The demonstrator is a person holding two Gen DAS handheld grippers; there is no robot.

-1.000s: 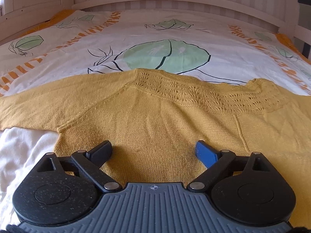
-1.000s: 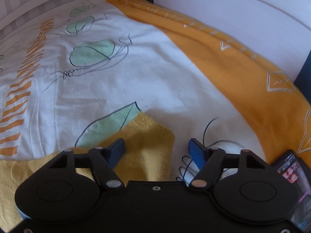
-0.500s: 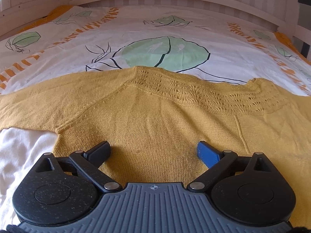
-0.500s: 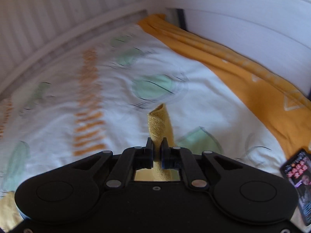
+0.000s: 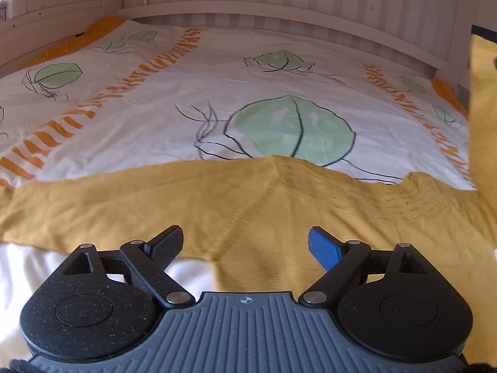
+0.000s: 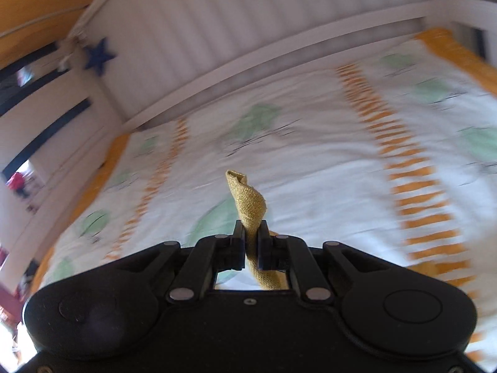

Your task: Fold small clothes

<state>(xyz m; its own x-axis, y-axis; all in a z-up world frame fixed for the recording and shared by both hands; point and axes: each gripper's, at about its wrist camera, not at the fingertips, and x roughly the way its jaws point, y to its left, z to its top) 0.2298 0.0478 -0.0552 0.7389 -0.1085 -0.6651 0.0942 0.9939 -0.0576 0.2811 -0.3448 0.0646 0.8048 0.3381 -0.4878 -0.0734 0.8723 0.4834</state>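
Observation:
A mustard-yellow knitted sweater (image 5: pixel 254 205) lies spread flat on the bed, neckline away from me. My left gripper (image 5: pixel 245 245) is open and empty, low over the sweater near its left armpit. My right gripper (image 6: pixel 251 239) is shut on the sweater's sleeve end (image 6: pixel 248 199), a rolled strip of yellow knit sticking up between the fingers, lifted above the bed. In the left wrist view the raised sleeve (image 5: pixel 483 108) hangs as a yellow band at the right edge.
The bed cover (image 5: pixel 217 99) is white with green leaf prints and orange stripes. A white slatted bed frame (image 5: pixel 279 9) runs along the far side. A blue star (image 6: pixel 99 56) hangs on the frame at the left in the right wrist view.
My right gripper closed on the sleeve end, lifted it off the bed and swung left. My left gripper stayed open and shifted slightly left and back over the sweater.

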